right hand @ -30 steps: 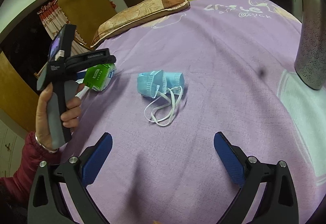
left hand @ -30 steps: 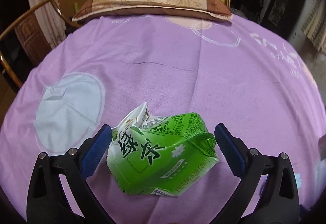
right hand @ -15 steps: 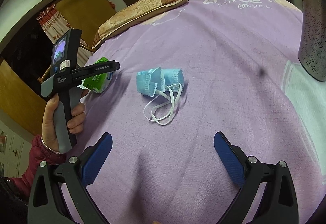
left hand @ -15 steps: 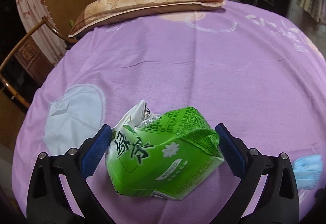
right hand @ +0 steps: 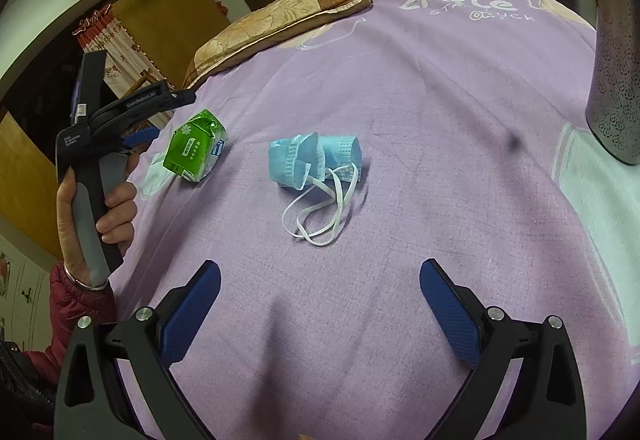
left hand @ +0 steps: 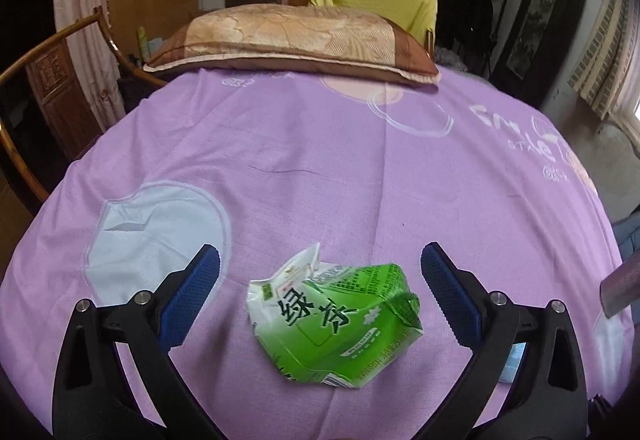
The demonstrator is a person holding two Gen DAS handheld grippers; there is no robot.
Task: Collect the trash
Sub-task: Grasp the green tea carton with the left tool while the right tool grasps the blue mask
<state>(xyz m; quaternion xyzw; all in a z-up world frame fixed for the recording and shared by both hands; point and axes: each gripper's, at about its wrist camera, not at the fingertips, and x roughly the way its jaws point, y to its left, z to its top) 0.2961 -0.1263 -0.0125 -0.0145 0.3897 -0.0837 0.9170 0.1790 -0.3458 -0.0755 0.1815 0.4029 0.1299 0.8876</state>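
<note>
A crumpled green tea carton (left hand: pixel 336 324) lies on the purple bedsheet (left hand: pixel 320 168). My left gripper (left hand: pixel 320 280) is open, its blue pads on either side of the carton without touching it. The carton also shows in the right wrist view (right hand: pixel 195 146), beside the hand-held left gripper (right hand: pixel 138 138). A crumpled blue face mask (right hand: pixel 314 164) with white ear loops lies in the middle of the sheet. My right gripper (right hand: pixel 320 288) is open and empty, well short of the mask.
A brown and gold pillow (left hand: pixel 292 40) lies at the far end of the bed. A grey perforated metal bin (right hand: pixel 616 80) stands at the right. A wooden chair (left hand: pixel 48 88) stands off the bed's left side.
The left gripper has pulled back and tilted up, so the carton sits lower and smaller between its fingers, with a gap on both sides. The right gripper has hardly moved.
</note>
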